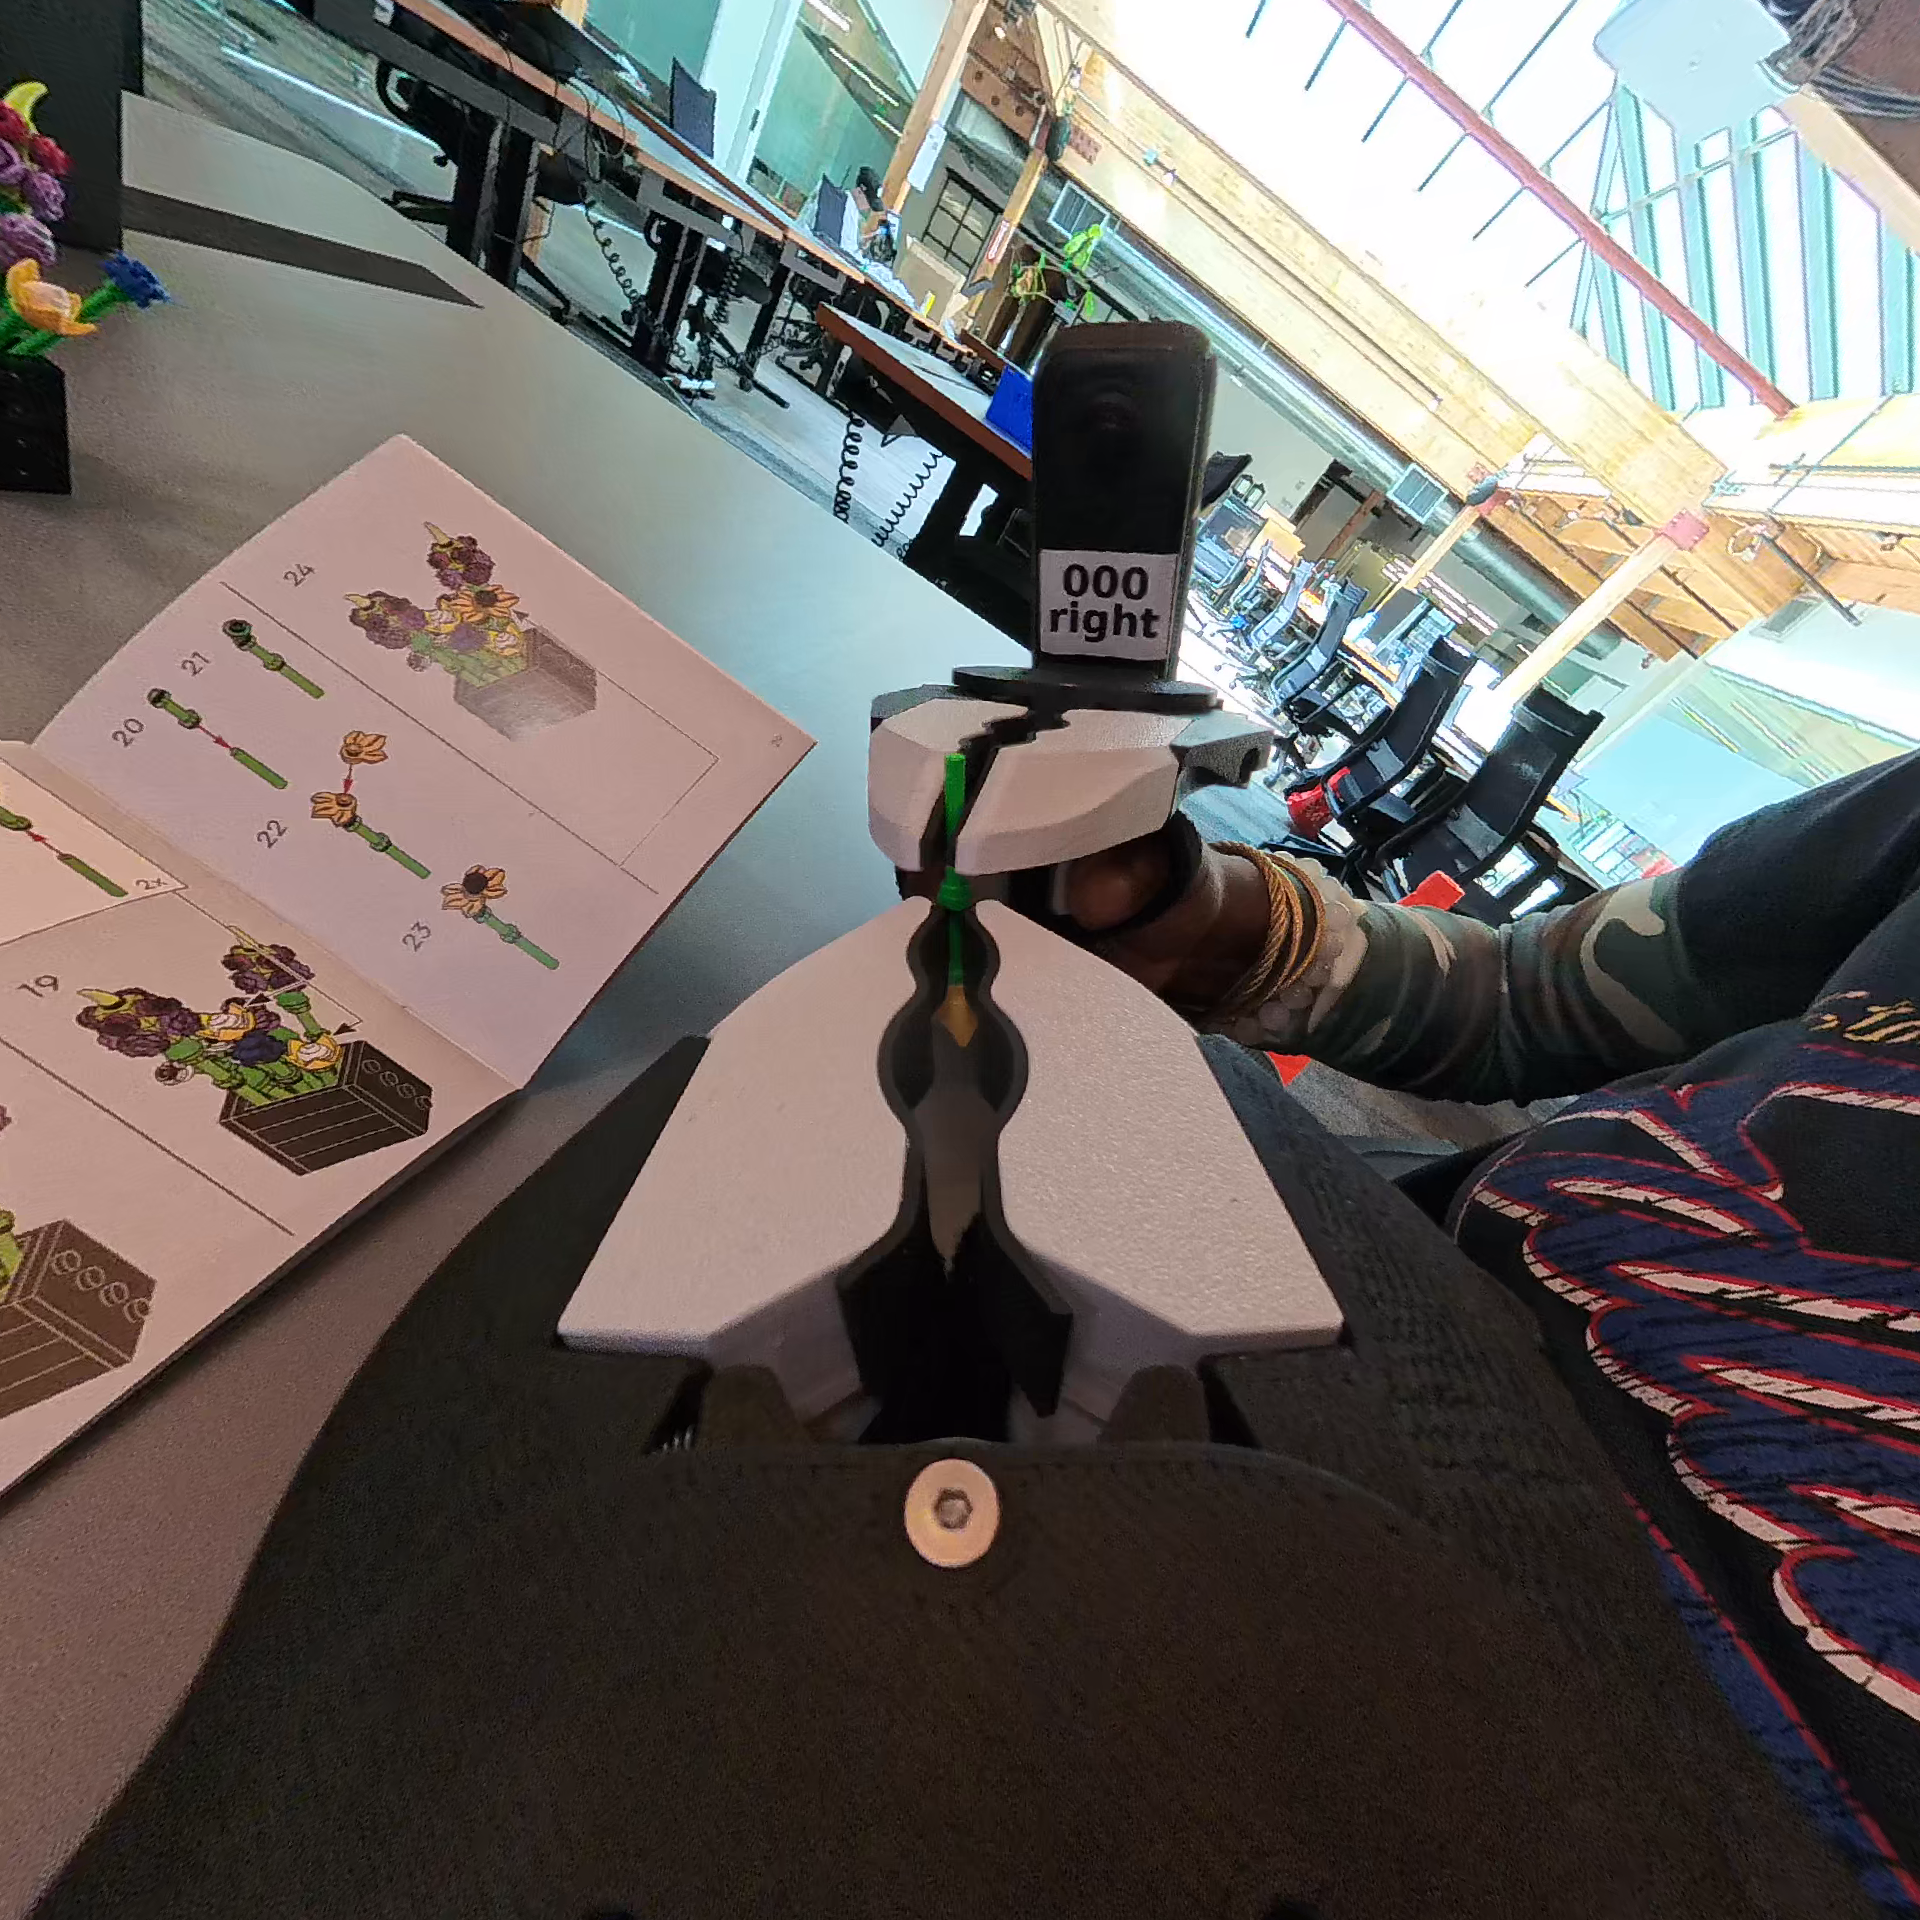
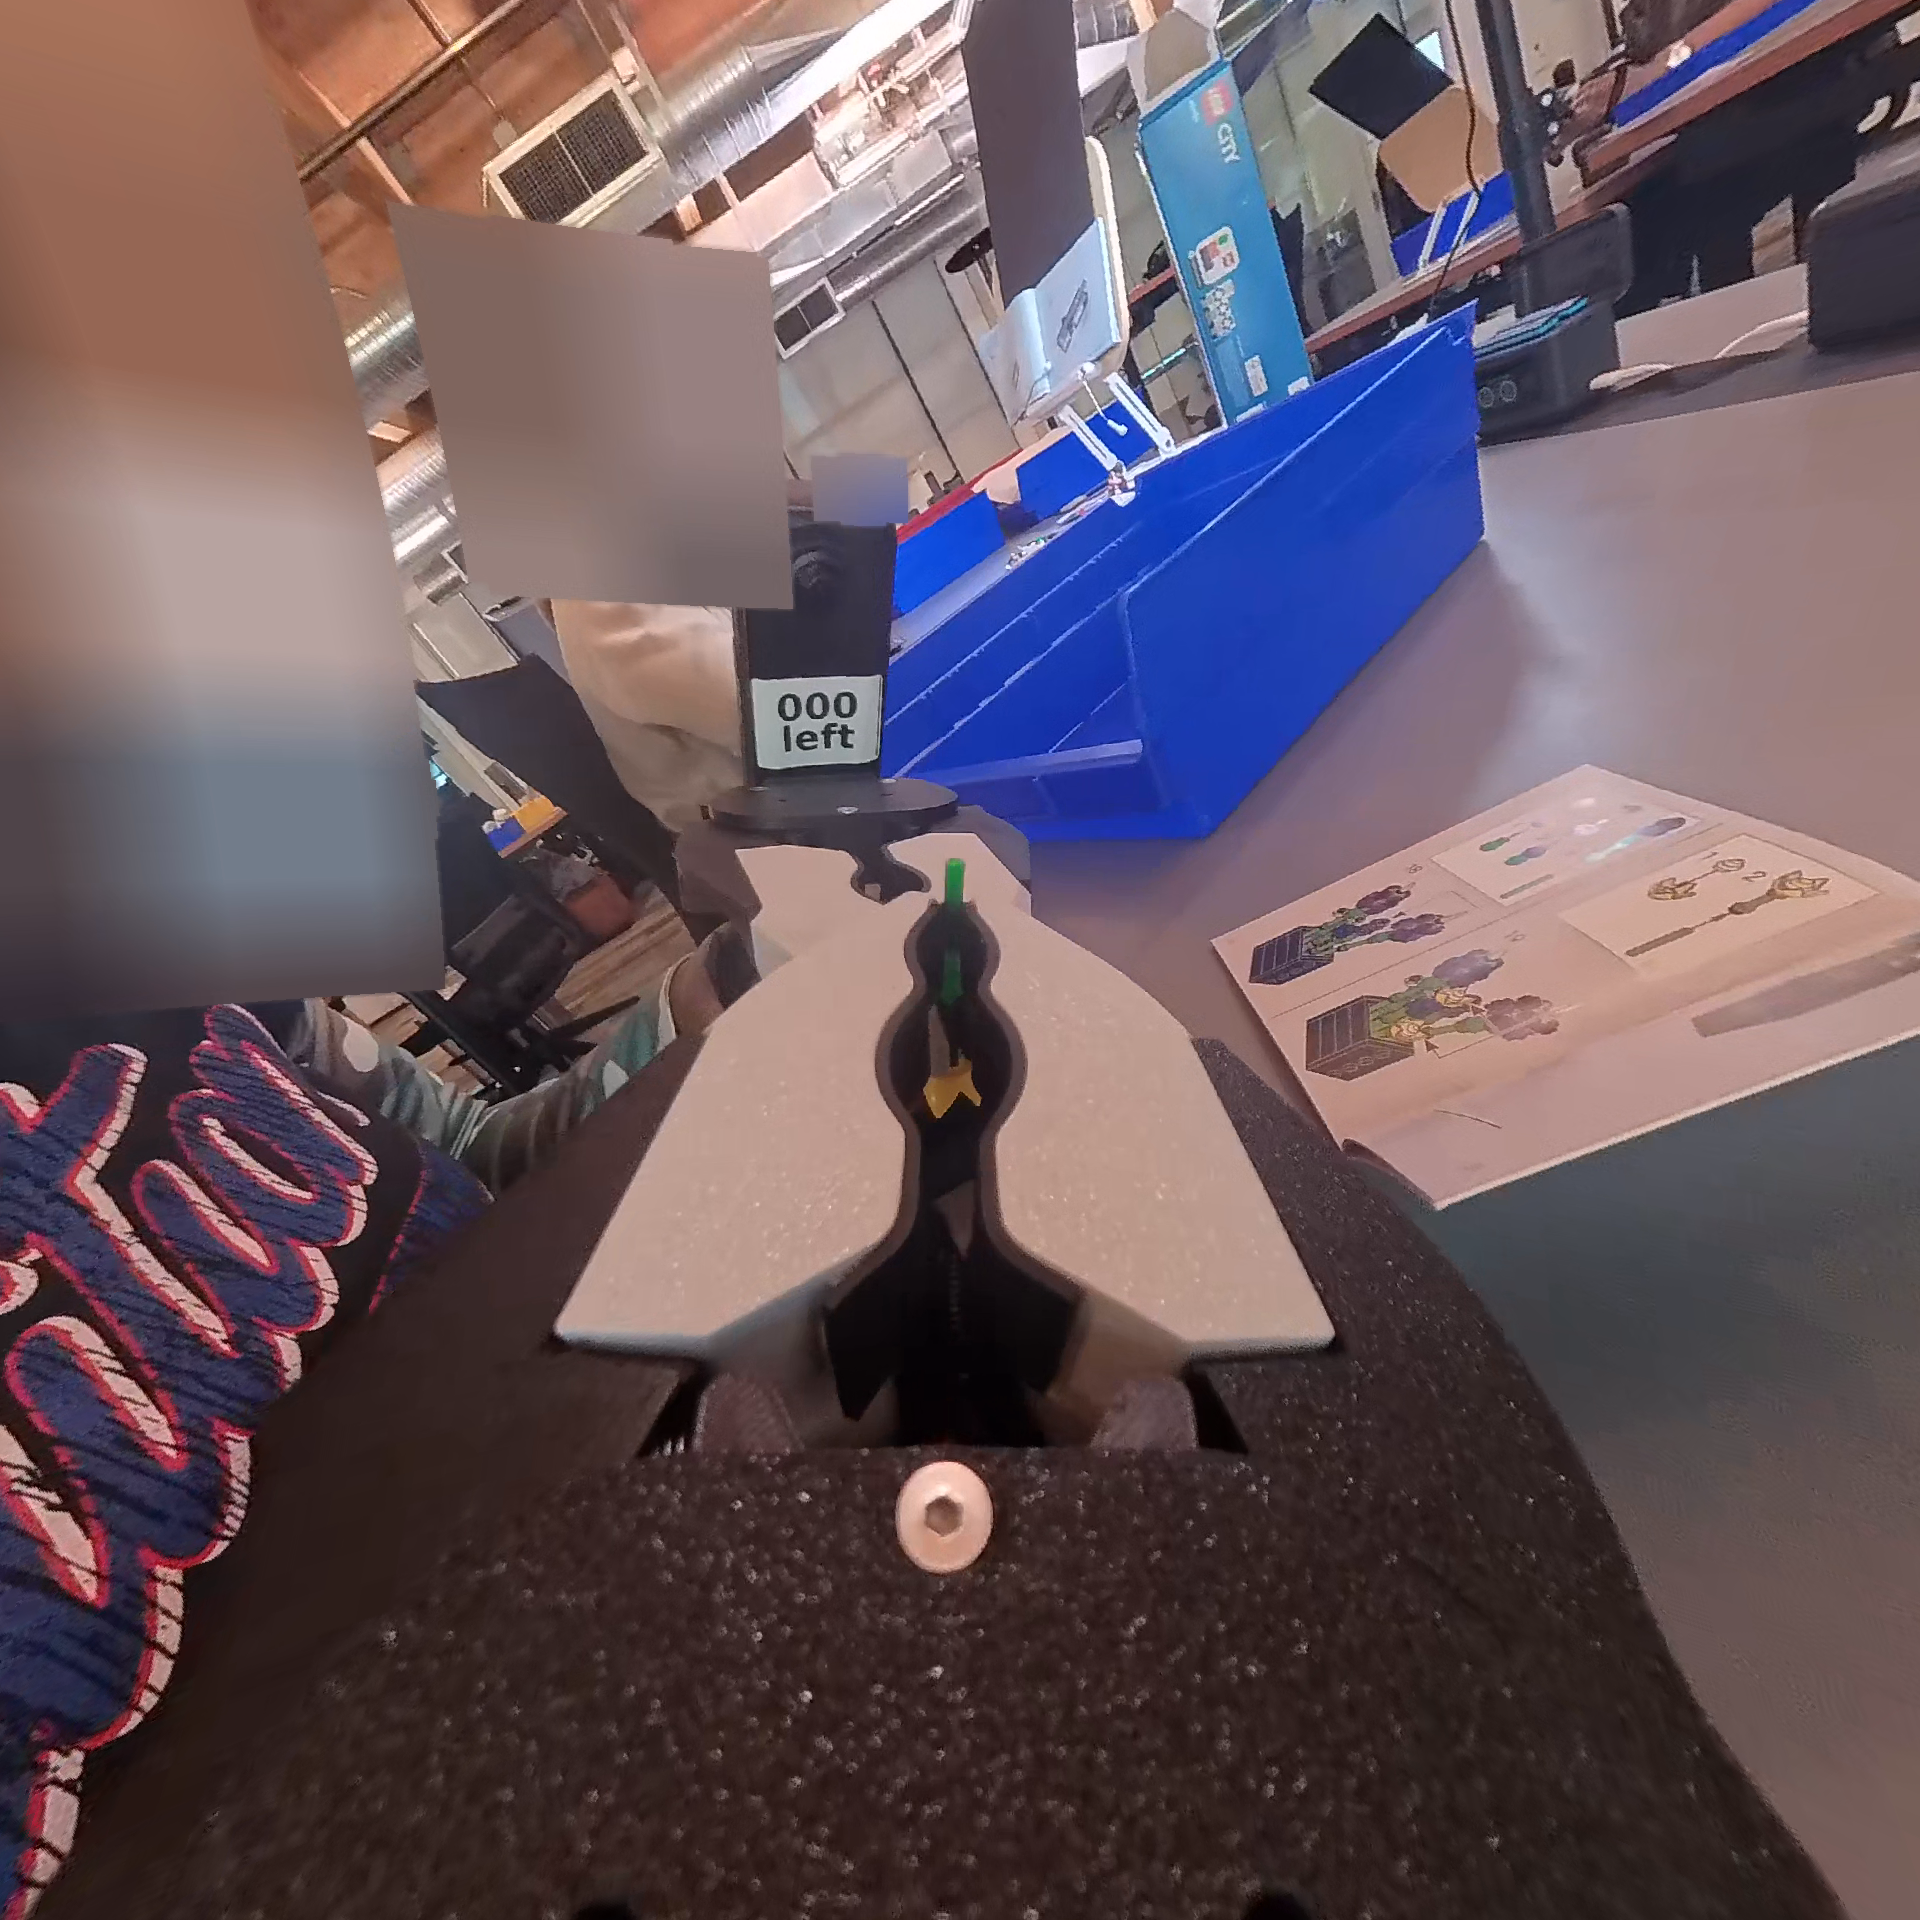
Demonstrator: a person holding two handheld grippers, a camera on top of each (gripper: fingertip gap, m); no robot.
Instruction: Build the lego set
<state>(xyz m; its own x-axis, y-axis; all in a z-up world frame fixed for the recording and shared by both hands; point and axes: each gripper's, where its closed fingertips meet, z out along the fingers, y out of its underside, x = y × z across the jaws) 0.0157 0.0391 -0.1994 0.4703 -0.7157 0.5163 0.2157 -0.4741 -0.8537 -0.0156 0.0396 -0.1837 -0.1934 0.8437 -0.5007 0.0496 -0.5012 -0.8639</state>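
Observation:
A thin green lego stem [image 1: 954, 925] runs between both grippers, which meet tip to tip above the grey table [image 1: 623, 499]. My left gripper [image 1: 951, 906] is shut on the stem, and a small yellow flower piece [image 1: 958, 1023] sits at the stem's end inside its jaws. My right gripper [image 1: 951, 831] faces it and is shut on the stem's other part. In the right wrist view, my right gripper [image 2: 951, 906] is shut on the green stem [image 2: 951, 966], with a yellow piece [image 2: 951, 1091] in its jaws. The left gripper [image 2: 883, 883] touches its tips.
An open instruction booklet [image 1: 364, 831] lies on the table and also shows in the right wrist view [image 2: 1558, 966]. A built lego bouquet in a black box [image 1: 42, 281] stands at the far left. Blue bins [image 2: 1299, 623] stand behind. A person's sleeved arm [image 1: 1455, 987] holds the right gripper. My two grippers' fingertips are within a few centimetres of each other.

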